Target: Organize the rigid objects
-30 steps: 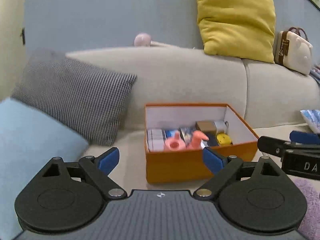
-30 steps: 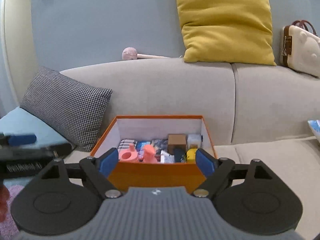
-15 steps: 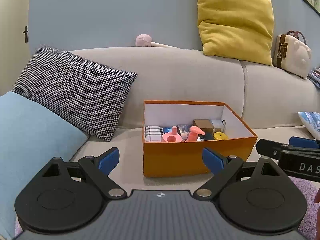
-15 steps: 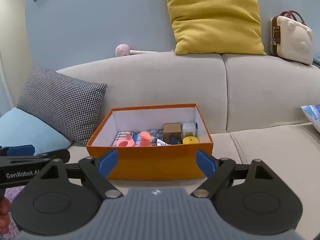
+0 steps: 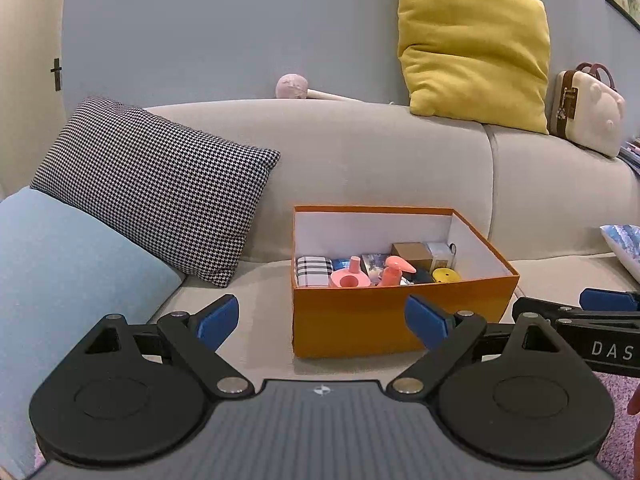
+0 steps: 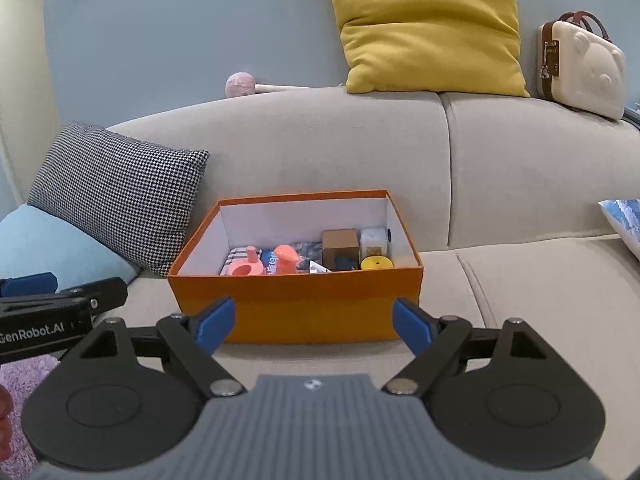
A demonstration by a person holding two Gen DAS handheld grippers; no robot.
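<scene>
An orange box [image 5: 400, 320] with a white inside stands on the beige sofa seat [image 5: 260, 284]; it also shows in the right wrist view [image 6: 296, 308]. Inside lie several small objects: a pink ring piece [image 5: 350, 278], a coral pump bottle [image 5: 394, 270], a checked item [image 5: 314, 270], a brown box [image 5: 412, 252] and a yellow disc [image 5: 444, 276]. My left gripper [image 5: 322, 318] is open and empty, in front of the box. My right gripper [image 6: 312, 322] is open and empty, also in front of it.
A houndstooth cushion [image 5: 156, 188] and a light blue cushion [image 5: 60, 280] lie left of the box. A yellow pillow [image 5: 472, 48], a cream case [image 5: 588, 116] and a pink mallet [image 5: 292, 86] sit on the sofa back. A purple rug [image 6: 20, 384] lies below.
Both grippers have pulled back from the box, which now looks smaller and farther off. Both stay open and empty.
</scene>
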